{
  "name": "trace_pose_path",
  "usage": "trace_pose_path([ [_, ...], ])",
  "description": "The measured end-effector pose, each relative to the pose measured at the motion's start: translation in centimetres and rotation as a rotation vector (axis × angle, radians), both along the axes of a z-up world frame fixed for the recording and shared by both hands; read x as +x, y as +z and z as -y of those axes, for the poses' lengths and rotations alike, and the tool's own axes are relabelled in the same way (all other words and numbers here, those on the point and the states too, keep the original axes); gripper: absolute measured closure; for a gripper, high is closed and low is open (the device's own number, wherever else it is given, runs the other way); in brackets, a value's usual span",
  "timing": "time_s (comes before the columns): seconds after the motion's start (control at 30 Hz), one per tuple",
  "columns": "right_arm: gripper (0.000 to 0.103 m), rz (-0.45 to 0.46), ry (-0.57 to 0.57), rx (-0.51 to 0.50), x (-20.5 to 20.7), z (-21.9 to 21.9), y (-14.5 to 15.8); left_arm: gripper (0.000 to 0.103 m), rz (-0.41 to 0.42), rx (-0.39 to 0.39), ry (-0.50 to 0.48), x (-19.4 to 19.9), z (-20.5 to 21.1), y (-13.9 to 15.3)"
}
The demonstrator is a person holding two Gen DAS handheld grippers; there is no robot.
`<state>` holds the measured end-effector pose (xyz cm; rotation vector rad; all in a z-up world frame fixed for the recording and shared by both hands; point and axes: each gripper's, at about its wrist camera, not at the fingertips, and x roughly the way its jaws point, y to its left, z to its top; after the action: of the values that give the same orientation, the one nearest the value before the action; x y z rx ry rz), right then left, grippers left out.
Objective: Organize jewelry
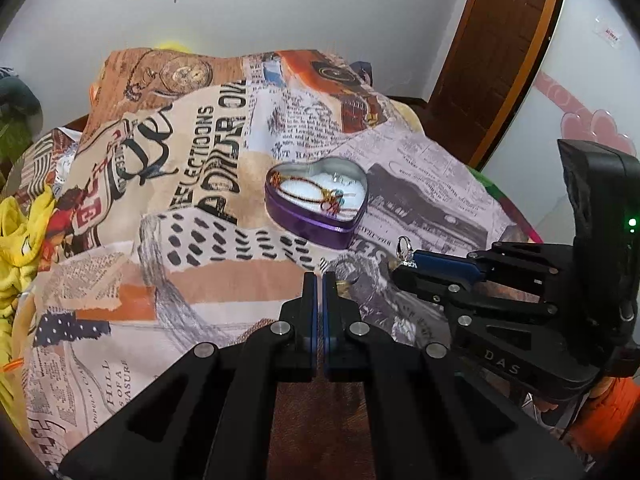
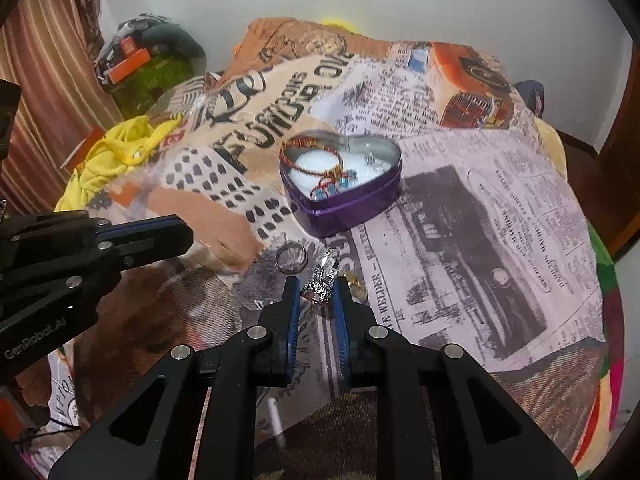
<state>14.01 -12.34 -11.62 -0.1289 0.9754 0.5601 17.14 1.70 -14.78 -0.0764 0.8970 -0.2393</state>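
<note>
A purple heart-shaped tin [image 1: 316, 224] [image 2: 352, 204] stands open on the printed cloth, with a red-gold bracelet [image 2: 316, 160] and blue beads on white padding inside. My right gripper [image 2: 316, 292] is shut on a silver stone-set ring [image 2: 322, 280], held just above the cloth in front of the tin; the ring also shows at the gripper's tip in the left wrist view [image 1: 404, 250]. My left gripper [image 1: 320, 280] is shut and empty, near the tin's front. A plain silver band [image 2: 291, 260] and a gold piece [image 2: 356, 282] lie on the cloth.
The cloth [image 2: 480, 220] covers a raised surface with a rounded right edge. Yellow fabric [image 2: 112, 152] and clutter lie at the left. A wooden door [image 1: 500, 40] and white wall stand behind.
</note>
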Motion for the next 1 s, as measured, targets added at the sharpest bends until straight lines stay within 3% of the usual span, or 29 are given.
trace_pose_path([
  [0.17,0.088,0.044,-0.009,0.020,-0.1,0.3,1.6,0.102,0.010,0.002,-0.001,0.1,0.2,0.5],
  [0.33,0.088,0.079,-0.024,0.030,-0.2,0.8,2.6,0.099,-0.070,-0.018,-0.030,1.1,0.8,-0.8],
  [0.53,0.088,0.096,-0.056,0.031,0.1,2.2,2.8,0.089,-0.146,-0.003,-0.092,1.9,3.3,-2.9],
  [0.67,0.088,0.097,-0.080,0.031,0.5,3.4,2.7,0.074,-0.178,0.008,-0.116,2.4,4.7,-4.0],
  [1.0,0.088,0.086,-0.107,0.044,1.0,5.7,1.8,0.069,-0.181,0.077,-0.125,4.2,6.4,-5.1],
])
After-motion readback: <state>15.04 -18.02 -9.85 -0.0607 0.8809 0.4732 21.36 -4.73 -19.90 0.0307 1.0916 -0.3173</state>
